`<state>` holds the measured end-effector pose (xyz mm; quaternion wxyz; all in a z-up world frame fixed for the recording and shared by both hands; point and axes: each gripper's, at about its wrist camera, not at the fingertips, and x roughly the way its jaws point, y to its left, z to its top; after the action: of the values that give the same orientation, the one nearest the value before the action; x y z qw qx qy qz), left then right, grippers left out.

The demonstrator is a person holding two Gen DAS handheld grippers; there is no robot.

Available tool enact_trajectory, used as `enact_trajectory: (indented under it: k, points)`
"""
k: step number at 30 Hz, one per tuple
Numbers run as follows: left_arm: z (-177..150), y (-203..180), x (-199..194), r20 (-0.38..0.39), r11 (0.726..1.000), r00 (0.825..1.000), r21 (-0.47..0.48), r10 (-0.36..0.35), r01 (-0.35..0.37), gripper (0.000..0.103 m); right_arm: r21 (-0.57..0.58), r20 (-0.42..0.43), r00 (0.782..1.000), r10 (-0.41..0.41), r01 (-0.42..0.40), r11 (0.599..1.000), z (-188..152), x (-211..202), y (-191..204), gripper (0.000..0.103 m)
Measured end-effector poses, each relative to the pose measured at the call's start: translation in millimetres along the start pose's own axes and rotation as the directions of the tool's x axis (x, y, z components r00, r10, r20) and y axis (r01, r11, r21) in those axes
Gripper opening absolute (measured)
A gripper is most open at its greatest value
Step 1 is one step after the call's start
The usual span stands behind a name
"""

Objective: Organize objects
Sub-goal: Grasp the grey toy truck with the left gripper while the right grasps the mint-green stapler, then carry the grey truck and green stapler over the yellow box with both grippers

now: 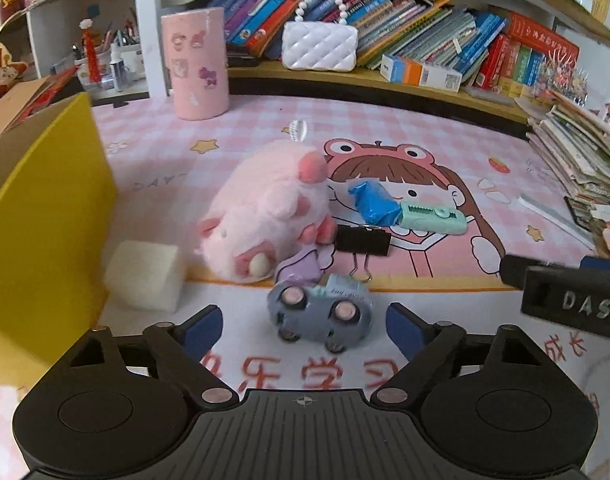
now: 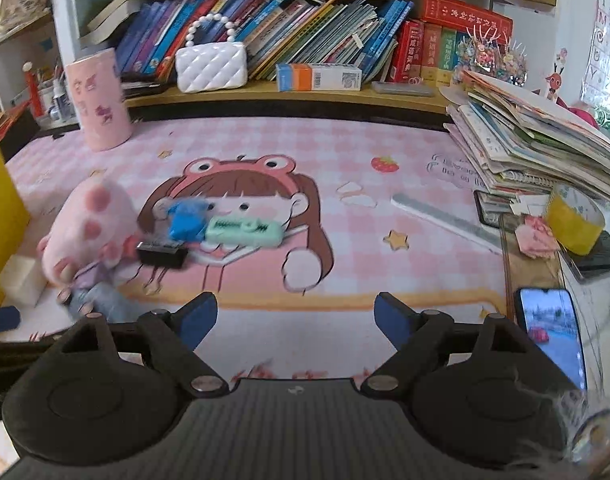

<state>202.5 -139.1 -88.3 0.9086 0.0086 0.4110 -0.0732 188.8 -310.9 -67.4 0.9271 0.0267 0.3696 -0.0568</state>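
Closing on toy car (image 1: 321, 314) | left claw (image 1: 305, 330) apart, empty | right claw (image 2: 295, 320) apart, empty | straddle body squarely, clear of plush (image 1: 265, 208)

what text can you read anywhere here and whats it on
"DAS": raised letters on the black gripper body at the right edge of the left wrist view.
"DAY": faint print on the pink checked desk mat.
Red Chinese characters on the mat's white near strip: partly hidden, not read.
Book spines, orange-and-blue box: too small.

My two wrist views look steeply down, close over the desk mat (image 1: 445, 128); both share the pink plush (image 1: 265, 208).
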Motion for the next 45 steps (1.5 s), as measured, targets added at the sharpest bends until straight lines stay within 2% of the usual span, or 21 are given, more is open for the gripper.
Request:
enact_trajectory:
  k: [3,6,11,22,26,28,29,30,32,37,38,39,41,43,44,45]
  points:
    - [4,-5,13,-0.012,1.0,1.0,0.005,0.006,-0.006,0.081,-0.003,-0.006,1.0,0.013,-0.013,1.0,9,11,-4,0.087]
    - [6,-6,23,-0.026,1.0,1.0,0.009,0.01,-0.009,0.063,-0.01,-0.011,1.0,0.026,-0.026,1.0,15,21,-5,0.087]
    - [8,-2,17,-0.021,1.0,1.0,-0.027,0.015,-0.016,0.063,-0.024,-0.024,0.999,0.049,-0.05,0.998,23,40,-2,0.087]
    - [11,27,-43,0.054,0.991,0.998,-0.132,0.033,-0.025,0.063,-0.079,-0.062,0.993,0.101,-0.106,0.991,34,98,27,0.085]
    - [8,34,-57,0.061,0.987,0.997,-0.154,0.045,-0.035,0.063,-0.07,-0.058,0.994,0.09,-0.094,0.993,36,113,31,0.077]
    - [6,38,-61,0.059,0.985,0.997,-0.167,0.048,-0.037,0.063,-0.072,-0.04,0.996,0.084,-0.087,0.994,37,113,31,0.065]
    - [5,40,-63,0.062,0.984,0.997,-0.174,0.05,-0.039,0.063,-0.071,-0.03,0.995,0.09,-0.092,0.993,38,112,30,0.046]
    - [5,42,-65,0.065,0.983,0.997,-0.181,0.05,-0.037,0.063,-0.069,-0.028,0.995,0.093,-0.095,0.993,38,111,28,0.031]
    - [3,45,-68,0.069,0.981,0.996,-0.191,0.049,-0.035,0.063,-0.05,-0.038,0.993,0.114,-0.116,0.992,40,109,24,0.023]
    - [-2,50,-74,0.076,0.978,0.996,-0.205,0.043,-0.027,0.063,-0.066,-0.065,0.99,0.125,-0.13,0.989,33,98,19,0.024]
    - [-3,50,-76,0.079,0.979,0.996,-0.204,0.043,-0.026,0.063,-0.078,-0.058,0.991,0.12,-0.124,0.989,32,96,19,0.028]
    - [-3,50,-77,0.081,0.979,0.996,-0.203,0.045,-0.027,0.063,-0.097,-0.044,0.994,0.105,-0.109,0.989,30,94,21,0.04]
    - [-4,52,-81,0.085,0.979,0.995,-0.203,0.048,-0.03,0.063,-0.14,-0.017,0.996,0.086,-0.087,0.986,31,97,25,0.05]
    - [-6,54,-85,0.084,0.978,0.995,-0.205,0.048,-0.03,0.063,-0.165,-0.032,0.996,0.088,-0.092,0.982,34,105,28,0.047]
    - [-7,55,-86,0.085,0.978,0.995,-0.205,0.048,-0.029,0.063,-0.156,-0.031,0.994,0.101,-0.105,0.982,35,106,27,0.039]
    - [-8,57,-88,0.087,0.978,0.995,-0.206,0.047,-0.029,0.063,-0.149,-0.04,0.991,0.125,-0.13,0.98,36,107,26,0.024]
